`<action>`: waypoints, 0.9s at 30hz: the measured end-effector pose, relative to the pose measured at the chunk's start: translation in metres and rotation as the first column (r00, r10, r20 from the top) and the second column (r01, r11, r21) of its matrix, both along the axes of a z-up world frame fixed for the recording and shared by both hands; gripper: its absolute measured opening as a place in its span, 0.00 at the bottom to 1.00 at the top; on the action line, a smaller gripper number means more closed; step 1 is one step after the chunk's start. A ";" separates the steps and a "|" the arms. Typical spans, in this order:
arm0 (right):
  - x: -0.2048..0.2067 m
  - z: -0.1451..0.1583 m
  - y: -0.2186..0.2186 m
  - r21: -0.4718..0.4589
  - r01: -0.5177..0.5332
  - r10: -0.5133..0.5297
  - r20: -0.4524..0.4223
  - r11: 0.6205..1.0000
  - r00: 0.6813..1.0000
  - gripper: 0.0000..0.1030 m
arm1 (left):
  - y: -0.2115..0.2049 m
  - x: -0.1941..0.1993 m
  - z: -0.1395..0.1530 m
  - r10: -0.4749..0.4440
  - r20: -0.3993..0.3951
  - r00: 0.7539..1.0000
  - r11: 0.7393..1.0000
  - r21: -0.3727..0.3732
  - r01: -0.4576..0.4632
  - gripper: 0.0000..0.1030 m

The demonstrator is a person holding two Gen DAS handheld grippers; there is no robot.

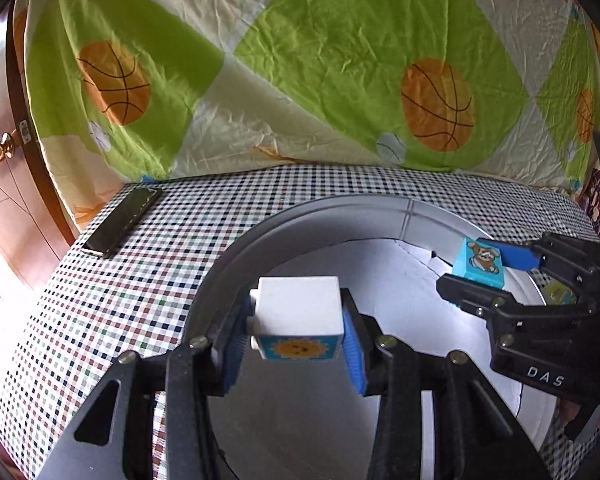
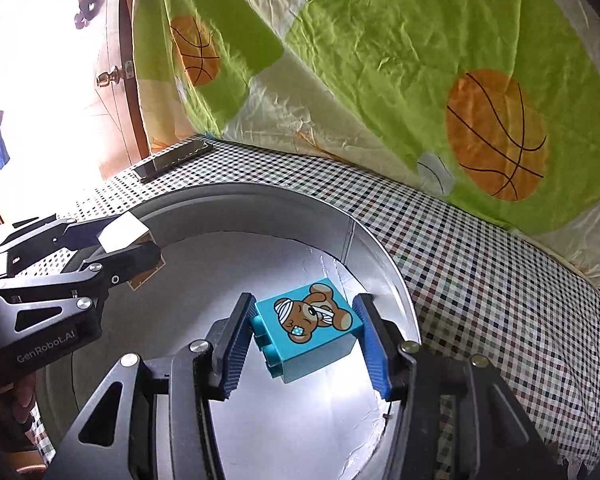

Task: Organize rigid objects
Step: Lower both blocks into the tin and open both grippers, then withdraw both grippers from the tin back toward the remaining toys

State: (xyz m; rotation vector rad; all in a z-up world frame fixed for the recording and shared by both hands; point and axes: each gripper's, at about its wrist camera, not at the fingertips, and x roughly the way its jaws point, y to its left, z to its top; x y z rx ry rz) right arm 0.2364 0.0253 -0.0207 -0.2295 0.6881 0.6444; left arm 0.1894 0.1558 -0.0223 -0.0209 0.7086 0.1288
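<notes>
My left gripper (image 1: 298,326) is shut on a white toy block (image 1: 298,312) with a sun picture on its near face, held over the round metal tin (image 1: 236,248). My right gripper (image 2: 306,330) is shut on a turquoise block (image 2: 308,328) printed with a bandaged bear, also above the tin (image 2: 380,248). In the left wrist view the right gripper (image 1: 480,270) comes in from the right with the turquoise block (image 1: 480,264). In the right wrist view the left gripper (image 2: 120,240) enters from the left holding the white block (image 2: 122,234). Another small yellow-and-blue piece (image 1: 558,294) lies in the tin, mostly hidden.
The tin stands on a checked tablecloth (image 1: 132,288). A dark phone (image 1: 120,222) lies at the table's far left corner. A green and cream sheet with basketballs (image 1: 340,60) hangs behind the table. A wooden door with a brass knob (image 1: 2,152) is at left.
</notes>
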 end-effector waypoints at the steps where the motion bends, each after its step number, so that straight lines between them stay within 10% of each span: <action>1: 0.000 0.000 0.000 0.005 -0.004 0.004 -0.009 1.000 1.000 0.51 | 0.001 0.001 0.000 0.007 -0.003 1.000 1.000 0.005 -0.007 0.41; 6: -0.005 0.007 -0.008 0.062 0.005 -0.004 -0.009 0.998 1.000 0.77 | 0.007 -0.003 0.002 0.047 0.009 0.999 0.999 -0.003 -0.047 0.63; 19: -0.079 0.017 -0.145 0.170 0.114 -0.132 0.096 0.979 0.987 0.80 | -0.051 -0.079 0.008 -0.017 0.218 0.976 0.999 0.040 0.008 0.76; 27: -0.127 -0.011 -0.251 0.224 0.350 -0.383 0.124 0.910 0.915 0.81 | -0.140 -0.104 -0.002 -0.194 0.253 0.948 0.981 0.080 0.179 0.76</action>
